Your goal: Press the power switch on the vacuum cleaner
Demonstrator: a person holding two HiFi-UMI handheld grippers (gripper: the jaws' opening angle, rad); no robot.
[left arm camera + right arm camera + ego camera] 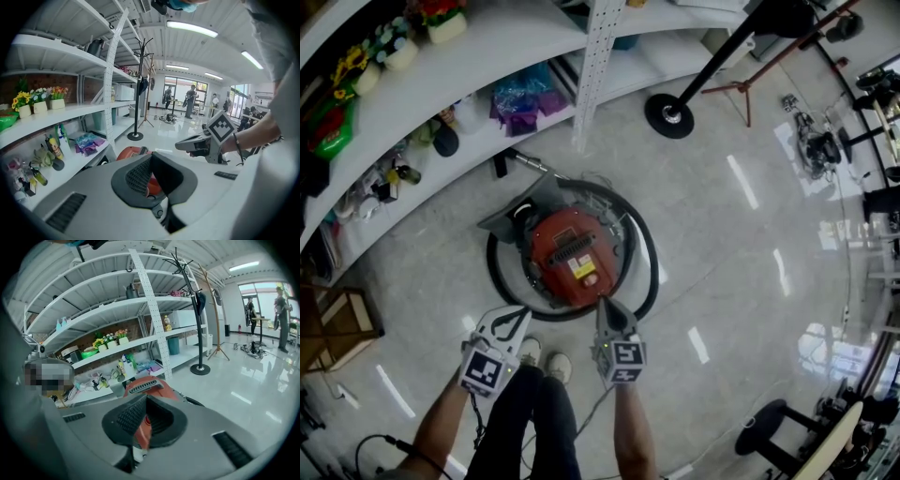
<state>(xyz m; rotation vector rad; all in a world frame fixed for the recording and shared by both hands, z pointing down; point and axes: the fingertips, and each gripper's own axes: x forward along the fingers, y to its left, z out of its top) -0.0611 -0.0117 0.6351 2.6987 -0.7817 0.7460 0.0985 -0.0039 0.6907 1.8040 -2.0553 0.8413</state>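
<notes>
Vacuum cleaner (567, 255), a red canister type, stood on the glossy floor (722, 244) at the centre of the head view. Its black hose (644, 272) was coiled in a ring around the body. A dark vent grille (572, 248) and a yellow label (581, 269) showed on the top housing. The power switch itself could not be picked out with certainty.

Right hand-held gripper (603, 304) lay at the 5 o'clock edge of the canister, with its tip over the near rim of the red housing. Contact could not be confirmed. In its own view the gripper was clenched: the two grey halves met and the dark pads closed to a small hollow. Only a strip of the red housing showed through that hollow, and nothing was grasped.

Left hand-held gripper (151, 158) hung at 7 o'clock from the canister, outside the hose ring and clear of the machine. It was likewise clenched and grasped nothing; red housing showed past its pads.

The person's shoes (546, 362) stood at 6 o'clock, between the two forearms. White shelving (487, 56) carrying potted flowers and bottles ran from 9 to 12 o'clock. A coat stand base (668, 115) sat at 1 o'clock, well apart from the vacuum cleaner.
</notes>
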